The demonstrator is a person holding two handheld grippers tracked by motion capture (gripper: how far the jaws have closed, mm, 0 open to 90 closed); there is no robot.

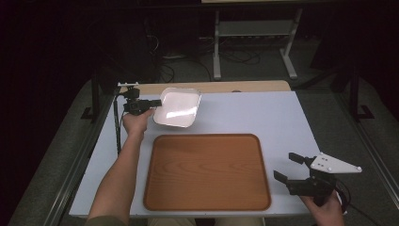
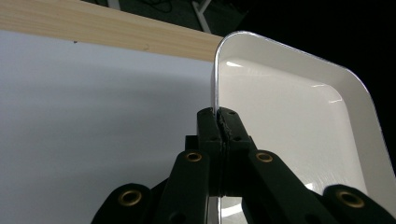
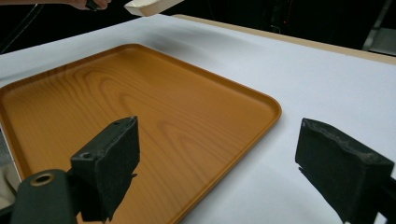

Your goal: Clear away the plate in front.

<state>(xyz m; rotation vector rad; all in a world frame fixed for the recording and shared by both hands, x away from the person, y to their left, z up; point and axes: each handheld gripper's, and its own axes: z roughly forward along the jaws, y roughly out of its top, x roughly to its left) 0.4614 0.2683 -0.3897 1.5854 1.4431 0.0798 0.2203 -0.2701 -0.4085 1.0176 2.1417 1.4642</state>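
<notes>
Closest to the person, the right gripper (image 1: 288,170) waits at the near right corner of the white surface (image 1: 263,117) with its jaws wide apart and nothing between them. Just beside it lies the big wooden tray (image 1: 207,172), flat and bare. Farther off, at the back left, the left gripper (image 1: 149,102) has its jaws pinched tight on the thin rim of the white dish (image 1: 178,107). The dish hangs tilted above the surface, just past the tray's far edge. I think the dish could slip, because the jaws grip only one thin, shiny edge and the rest hangs out to the side. A quick swing could make it twist and drop, or bump the tray's edge.
</notes>
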